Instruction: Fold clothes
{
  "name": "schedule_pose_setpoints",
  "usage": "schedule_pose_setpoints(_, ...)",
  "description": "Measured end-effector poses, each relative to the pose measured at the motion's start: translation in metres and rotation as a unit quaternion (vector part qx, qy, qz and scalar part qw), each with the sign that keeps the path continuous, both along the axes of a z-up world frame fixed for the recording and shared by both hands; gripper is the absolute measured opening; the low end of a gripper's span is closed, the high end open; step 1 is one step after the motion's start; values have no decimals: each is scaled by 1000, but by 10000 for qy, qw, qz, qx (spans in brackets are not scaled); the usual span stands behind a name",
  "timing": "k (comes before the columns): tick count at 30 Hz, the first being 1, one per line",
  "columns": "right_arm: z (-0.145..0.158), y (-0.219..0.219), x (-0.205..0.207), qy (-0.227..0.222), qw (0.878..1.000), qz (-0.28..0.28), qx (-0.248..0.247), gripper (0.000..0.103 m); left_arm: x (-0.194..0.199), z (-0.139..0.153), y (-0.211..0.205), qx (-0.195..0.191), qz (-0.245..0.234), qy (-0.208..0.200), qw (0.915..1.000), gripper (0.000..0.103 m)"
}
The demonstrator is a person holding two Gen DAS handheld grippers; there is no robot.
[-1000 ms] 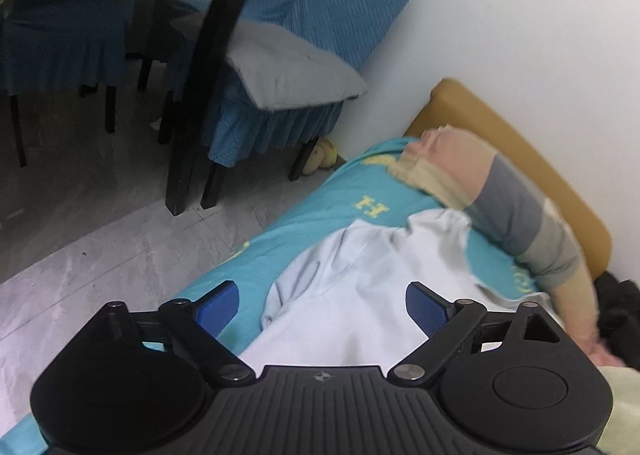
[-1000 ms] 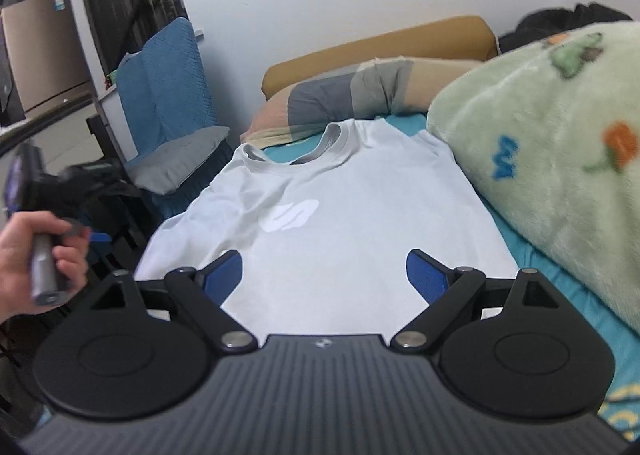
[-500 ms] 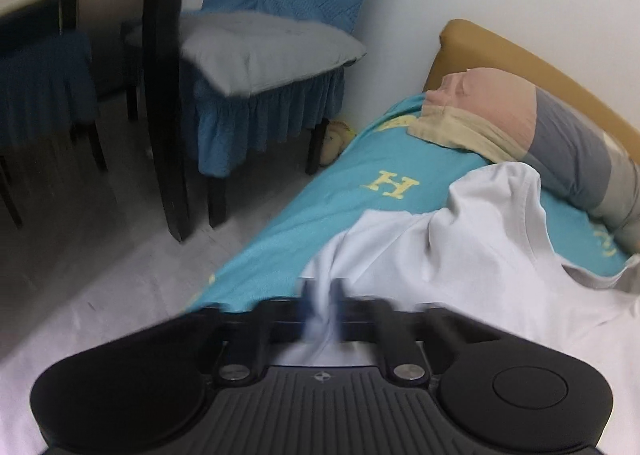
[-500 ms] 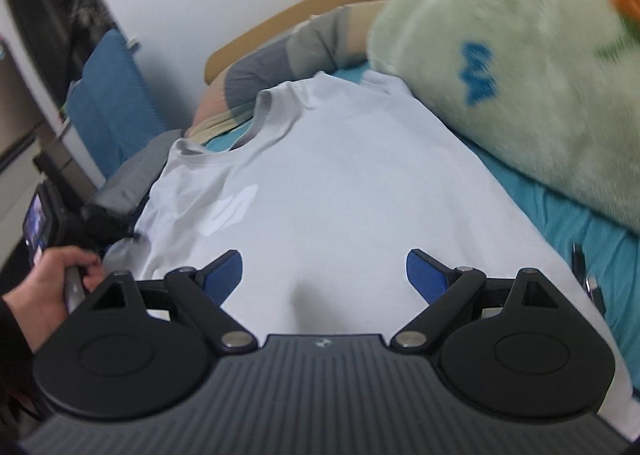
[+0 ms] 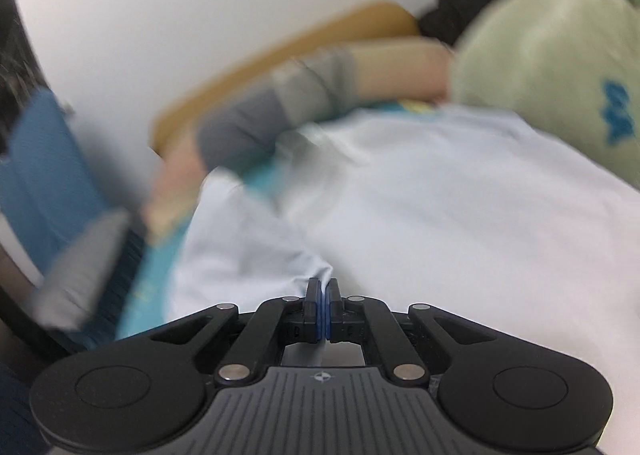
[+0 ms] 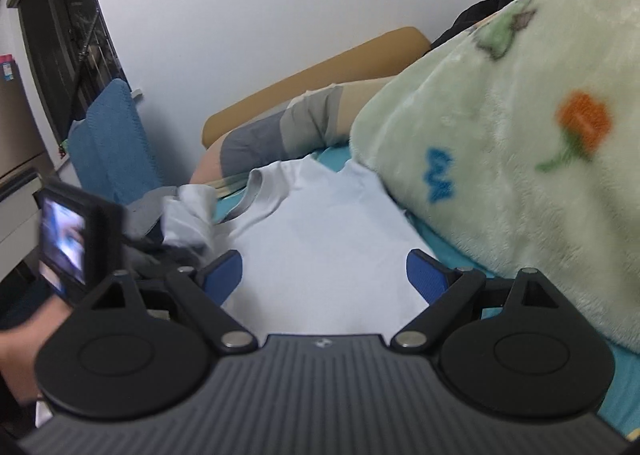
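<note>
A white T-shirt point(image 5: 440, 207) lies spread on the teal bed sheet point(image 5: 160, 267). My left gripper point(image 5: 323, 291) is shut on a pinch of the shirt's left sleeve edge, and the cloth rises in a peak into the blue pads. The left wrist view is blurred by motion. In the right wrist view the same T-shirt point(image 6: 332, 239) shows its left side lifted and bunched. My right gripper point(image 6: 324, 275) hangs open over the shirt's lower part with nothing between its fingers. The other hand-held gripper point(image 6: 68, 243) is at the left.
A fluffy green blanket point(image 6: 520, 159) is heaped along the bed's right side. A striped pillow point(image 6: 280, 131) and a tan headboard point(image 6: 320, 67) lie beyond the shirt. A blue-covered chair point(image 6: 108, 143) stands left of the bed, by the white wall.
My left gripper shut on the shirt's left sleeve edge and swung with it toward the shirt's middle, rolling as it went. The right gripper stayed open and shifted a little over the shirt.
</note>
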State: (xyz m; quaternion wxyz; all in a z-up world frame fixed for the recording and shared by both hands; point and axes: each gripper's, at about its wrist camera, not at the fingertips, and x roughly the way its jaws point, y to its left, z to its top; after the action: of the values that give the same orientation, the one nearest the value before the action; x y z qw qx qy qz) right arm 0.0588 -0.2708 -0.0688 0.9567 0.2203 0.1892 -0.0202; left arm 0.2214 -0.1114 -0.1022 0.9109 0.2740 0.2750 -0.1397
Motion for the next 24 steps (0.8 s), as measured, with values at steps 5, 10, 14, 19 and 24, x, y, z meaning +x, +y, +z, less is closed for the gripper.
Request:
schedule_pose_setpoints(5, -8, -9, 6, 179, 9994, -32, 279, 90, -7, 7, 16, -588, -55, 460, 9972, 32)
schedule_pose_setpoints(10, -12, -6, 8, 245, 9991, 25, 346, 90, -17, 44, 72, -1966, 460, 455, 9783, 57)
schedule_pose_setpoints(14, -17, -2, 11, 308, 9990, 62, 326, 90, 6, 57, 114, -2922, 1375, 295, 9460, 71)
schedule_pose_setpoints(19, -28, 1, 13, 391, 9991, 111, 151, 90, 56, 31, 129, -3436, 1756, 840, 9187, 50)
schedule_pose_setpoints(24, -43, 3, 18, 589, 9981, 133, 118, 90, 76, 27, 138, -3963, 1441, 696, 9041, 2)
